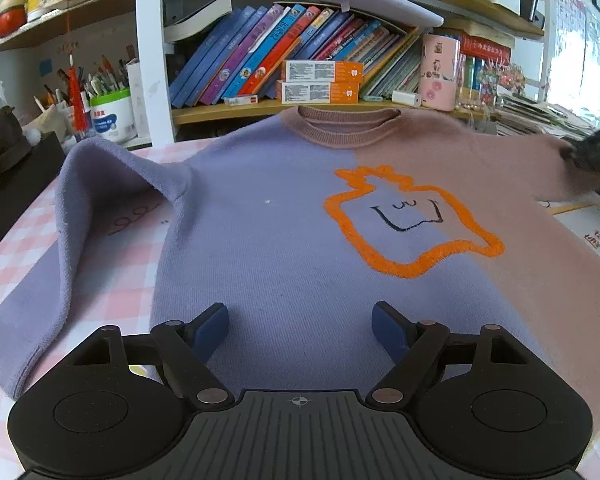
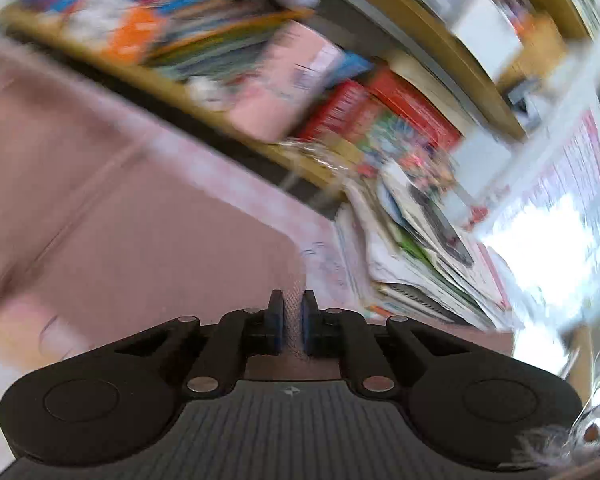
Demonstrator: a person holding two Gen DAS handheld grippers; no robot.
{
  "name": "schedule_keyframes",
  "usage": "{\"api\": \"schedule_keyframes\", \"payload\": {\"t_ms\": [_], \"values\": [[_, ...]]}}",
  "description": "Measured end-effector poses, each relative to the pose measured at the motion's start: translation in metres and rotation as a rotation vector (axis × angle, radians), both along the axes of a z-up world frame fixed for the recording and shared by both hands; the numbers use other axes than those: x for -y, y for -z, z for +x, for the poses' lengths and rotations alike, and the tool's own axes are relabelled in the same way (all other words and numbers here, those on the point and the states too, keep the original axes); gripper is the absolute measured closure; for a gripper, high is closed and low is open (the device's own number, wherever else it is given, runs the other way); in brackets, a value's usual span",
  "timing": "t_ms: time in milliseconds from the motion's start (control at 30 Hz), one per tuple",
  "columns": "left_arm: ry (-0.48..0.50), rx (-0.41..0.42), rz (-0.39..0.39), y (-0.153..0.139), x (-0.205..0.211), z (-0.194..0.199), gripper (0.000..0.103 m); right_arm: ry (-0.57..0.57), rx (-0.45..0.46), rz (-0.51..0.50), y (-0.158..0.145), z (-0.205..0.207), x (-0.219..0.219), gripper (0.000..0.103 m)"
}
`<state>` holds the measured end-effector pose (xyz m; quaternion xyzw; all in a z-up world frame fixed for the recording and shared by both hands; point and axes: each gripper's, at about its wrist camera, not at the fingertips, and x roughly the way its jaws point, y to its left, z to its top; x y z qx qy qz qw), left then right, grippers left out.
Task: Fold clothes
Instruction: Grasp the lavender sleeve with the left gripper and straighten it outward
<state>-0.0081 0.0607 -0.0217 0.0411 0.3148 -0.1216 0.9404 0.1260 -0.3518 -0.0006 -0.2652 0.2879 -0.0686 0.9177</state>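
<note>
On the pink-checked tablecloth (image 1: 16, 248) lies a two-tone sweater (image 1: 268, 216), front up, its lilac half toward the left and its dusty-pink half toward the right, with an orange outline figure (image 1: 412, 220) stitched across the chest and the ribbed collar (image 1: 348, 128) pointing at the shelving. Its lilac sleeve (image 1: 72, 232) is humped up near the shoulder and trails down to the near edge of the table. Over the lower lilac body hovers the left gripper (image 1: 300, 320), its blue-padded fingers (image 1: 212, 328) spread wide apart with nothing between them. The right gripper (image 2: 291, 320) is closed, its fingers (image 2: 276, 320) pinching a fold of the pink sleeve (image 2: 140, 240); its view is heavily smeared and tilted. From the left wrist view that gripper shows only as a dark blur at the far end of the pink sleeve. Behind the sweater, a wooden shelf (image 1: 236, 110) carries a row of leaning books (image 1: 260, 52), two orange-and-white boxes (image 1: 320, 82) and a pink cup (image 1: 440, 72). A stack of papers (image 2: 420, 248) lies beside the sleeve.
</note>
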Motion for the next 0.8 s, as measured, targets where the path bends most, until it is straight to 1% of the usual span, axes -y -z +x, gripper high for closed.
{"api": "schedule_keyframes", "payload": {"t_ms": [67,233,300,400,500,567,600,633,667,700,767,800], "values": [[0.004,-0.001,0.001,0.000,0.000,0.001,0.022,0.044,0.002,0.038,-0.003,0.024,0.009,0.095],[0.009,0.001,0.010,-0.002,0.002,0.001,0.022,0.069,-0.049,-0.020,0.020,0.059,-0.002,0.095],[0.016,0.007,0.018,-0.003,0.004,0.000,0.022,0.083,-0.049,-0.052,0.027,0.063,-0.003,0.094],[0.042,0.034,-0.010,-0.006,0.003,-0.009,0.022,0.106,-0.048,-0.101,0.037,0.068,-0.003,0.094],[0.020,0.065,-0.133,-0.014,-0.014,-0.022,0.022,0.136,-0.016,-0.159,0.038,0.068,0.006,0.094],[-0.014,0.092,-0.209,-0.022,-0.030,-0.030,0.022,0.143,-0.008,-0.149,0.032,0.068,0.017,0.093],[-0.042,0.108,-0.223,-0.027,-0.039,-0.032,0.022,0.146,-0.006,-0.131,0.029,0.066,0.020,0.090],[-0.070,0.124,-0.234,-0.032,-0.048,-0.034,0.022,0.150,-0.003,-0.113,0.025,0.065,0.023,0.082],[-0.110,0.136,-0.218,-0.036,-0.057,-0.035,0.022,0.152,0.004,-0.089,0.020,0.062,0.026,0.076],[-0.152,0.149,-0.197,-0.039,-0.066,-0.035,0.022,0.147,0.031,-0.032,0.012,0.054,0.027,0.073],[-0.244,0.160,-0.149,-0.043,-0.084,-0.034,0.022,0.103,0.038,0.150,-0.002,0.036,0.027,0.071],[-0.297,0.150,-0.120,-0.041,-0.094,-0.032,0.022,0.062,0.025,0.272,-0.008,0.024,0.027,0.070]]}}
